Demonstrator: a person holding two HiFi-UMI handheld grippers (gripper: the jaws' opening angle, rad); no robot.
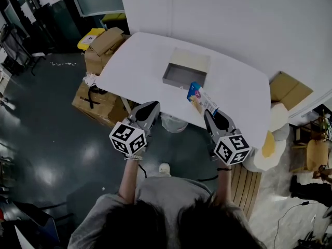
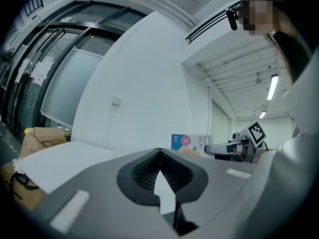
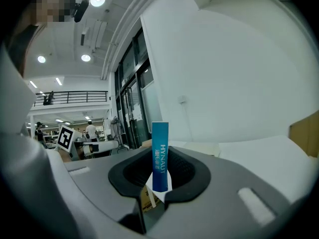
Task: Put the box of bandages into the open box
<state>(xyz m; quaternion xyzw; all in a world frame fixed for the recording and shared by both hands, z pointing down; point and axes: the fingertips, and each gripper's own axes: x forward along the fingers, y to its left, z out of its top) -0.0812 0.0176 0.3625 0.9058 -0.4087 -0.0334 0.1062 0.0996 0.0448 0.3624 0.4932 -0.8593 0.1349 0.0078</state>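
Note:
A grey open box (image 1: pixel 184 69) with its lid folded back sits in the middle of the white table (image 1: pixel 140 61). My right gripper (image 1: pixel 211 115) is shut on the blue and white box of bandages (image 1: pixel 202 98), which it holds above the table's near edge, right of the open box. In the right gripper view the bandage box (image 3: pixel 160 138) stands edge-on between the jaws of the right gripper (image 3: pixel 160 156). My left gripper (image 1: pixel 149 110) hovers off the table's near edge, shut and empty. From the left gripper (image 2: pixel 159 156) I see the bandage box (image 2: pixel 188 142) held at the right.
Cardboard boxes (image 1: pixel 101 51) are stacked on the floor left of the table, with a yellow item (image 1: pixel 90 37) behind them. Another carton (image 1: pixel 288 90) lies at the right. A white bin (image 1: pixel 174 123) stands under the table's near edge. A white wall runs behind the table.

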